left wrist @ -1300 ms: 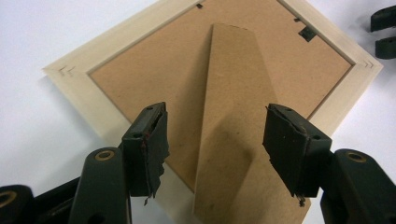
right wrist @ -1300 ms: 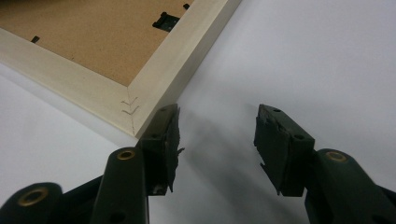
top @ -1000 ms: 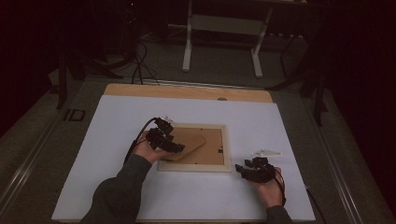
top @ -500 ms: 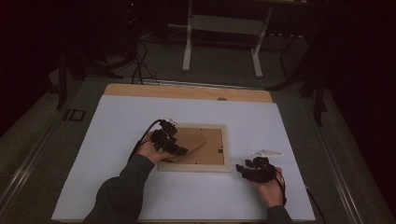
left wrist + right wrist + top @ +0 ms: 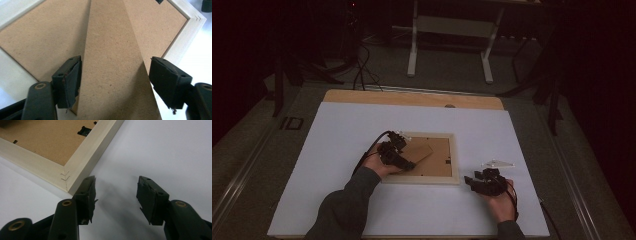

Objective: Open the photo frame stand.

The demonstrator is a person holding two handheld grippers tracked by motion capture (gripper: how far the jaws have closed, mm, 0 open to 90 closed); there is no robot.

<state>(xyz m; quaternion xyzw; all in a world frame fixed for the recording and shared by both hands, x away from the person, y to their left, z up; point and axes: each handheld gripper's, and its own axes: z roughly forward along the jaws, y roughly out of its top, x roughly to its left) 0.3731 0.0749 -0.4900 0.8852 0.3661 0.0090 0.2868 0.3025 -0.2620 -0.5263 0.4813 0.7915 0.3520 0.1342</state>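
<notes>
Left gripper (image 5: 409,165) fingers gape astride the stand (image 5: 113,75); right gripper (image 5: 116,192) open beside the frame (image 5: 82,157).

**What the frames hide or cut off**

In the high view, the left gripper (image 5: 398,156) covers the frame's (image 5: 455,165) near left corner, and the stand's (image 5: 424,153) narrow end runs under it. In the left gripper view, the stand (image 5: 112,62) runs off the top and bottom edges. In the right gripper view, the frame (image 5: 82,155) is cut by the top and left edges. Both forearms leave the high view's bottom edge.
</notes>
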